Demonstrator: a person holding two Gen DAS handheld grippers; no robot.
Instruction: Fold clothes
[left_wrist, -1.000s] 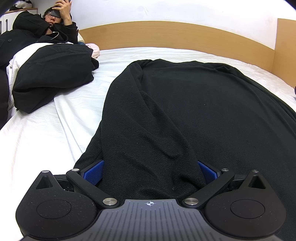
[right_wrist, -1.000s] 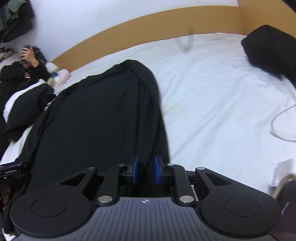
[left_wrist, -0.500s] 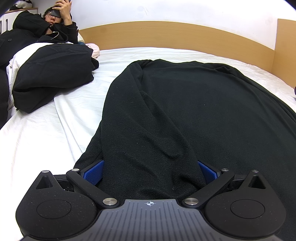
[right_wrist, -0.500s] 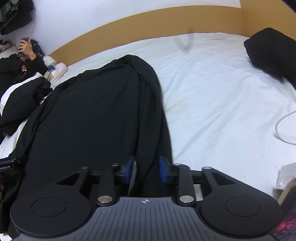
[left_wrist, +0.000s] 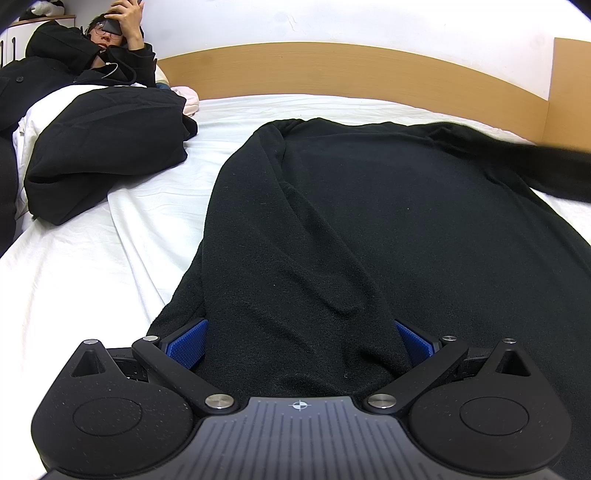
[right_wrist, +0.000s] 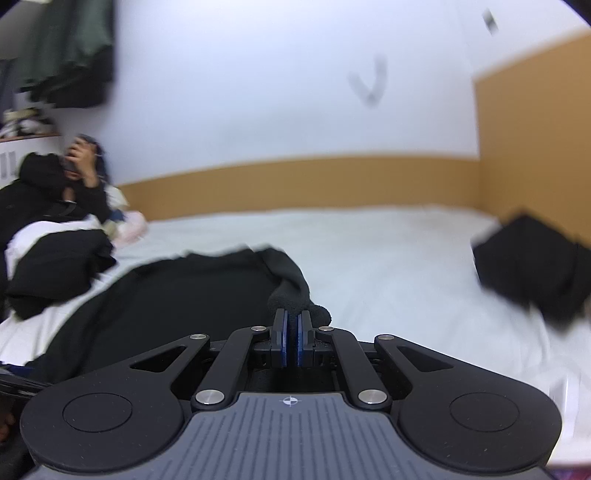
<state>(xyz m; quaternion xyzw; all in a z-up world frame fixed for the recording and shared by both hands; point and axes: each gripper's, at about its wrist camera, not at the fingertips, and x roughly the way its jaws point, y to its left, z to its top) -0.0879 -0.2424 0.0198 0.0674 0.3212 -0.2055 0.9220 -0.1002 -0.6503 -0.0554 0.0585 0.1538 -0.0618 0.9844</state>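
A long black knit garment lies flat on the white bed. My left gripper is open wide at its near hem, with cloth bunched between the blue pads. My right gripper is shut on the garment's right edge and holds it lifted off the sheet. That lifted edge shows as a dark blurred band at the right of the left wrist view.
A person in black lies at the far left holding a phone, with a black coat beside them. A folded black garment sits at the right. A wooden headboard runs along the far side.
My right gripper has closed on the garment's right edge and lifted it up, tilting its view toward the wall. The left gripper has stayed still and open.
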